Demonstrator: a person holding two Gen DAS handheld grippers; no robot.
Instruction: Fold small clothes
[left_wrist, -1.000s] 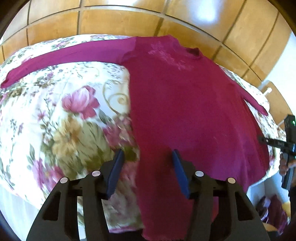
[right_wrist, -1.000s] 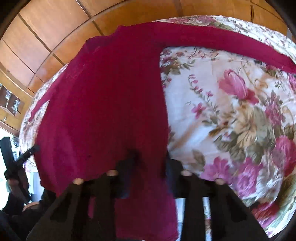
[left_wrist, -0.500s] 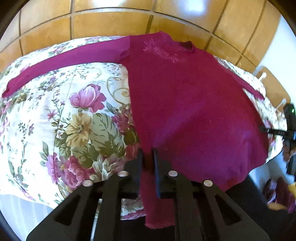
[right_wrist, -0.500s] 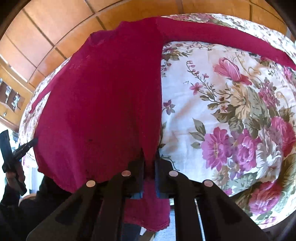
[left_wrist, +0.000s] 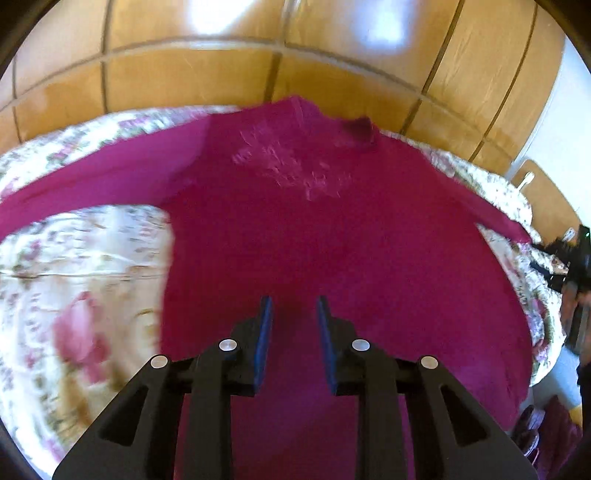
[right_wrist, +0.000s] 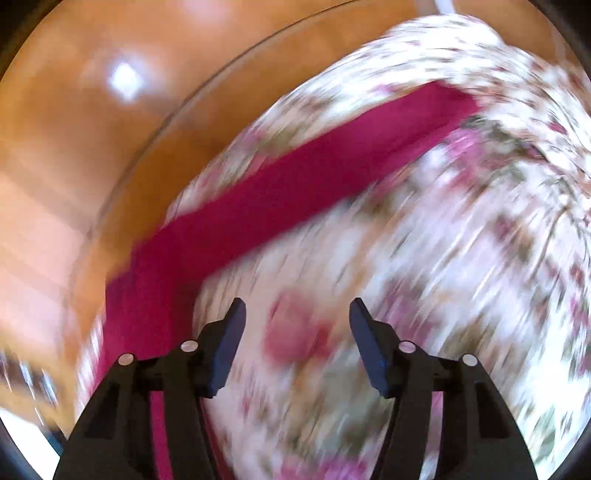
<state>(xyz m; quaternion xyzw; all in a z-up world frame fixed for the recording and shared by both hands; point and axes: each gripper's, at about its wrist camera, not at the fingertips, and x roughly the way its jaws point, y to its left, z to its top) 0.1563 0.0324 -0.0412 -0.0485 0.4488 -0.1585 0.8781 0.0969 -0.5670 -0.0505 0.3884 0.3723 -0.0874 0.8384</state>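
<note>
A magenta long-sleeved top (left_wrist: 332, 229) lies spread flat on a floral bed cover (left_wrist: 85, 266), neck toward the wooden wall. My left gripper (left_wrist: 293, 314) hovers over the lower middle of the top. Its jaws are opening, with a narrow gap between the blue pads and no fold of cloth pinched in them. In the blurred right wrist view, the top's sleeve (right_wrist: 295, 184) runs up to the right across the cover (right_wrist: 443, 258). My right gripper (right_wrist: 297, 317) is over bare floral cover beside the top's side edge, jaws opening wide with nothing between them.
A wooden panelled wall (left_wrist: 184, 74) stands behind the bed. The other hand-held gripper (left_wrist: 576, 258) shows dark at the right edge of the left wrist view. More dark red clothes (left_wrist: 554, 424) lie low beyond the bed's right side.
Both grippers, shut on the top's hem half a second ago, have let go. The left moved forward over the body of the top; the right swung and rolled toward the sleeve.
</note>
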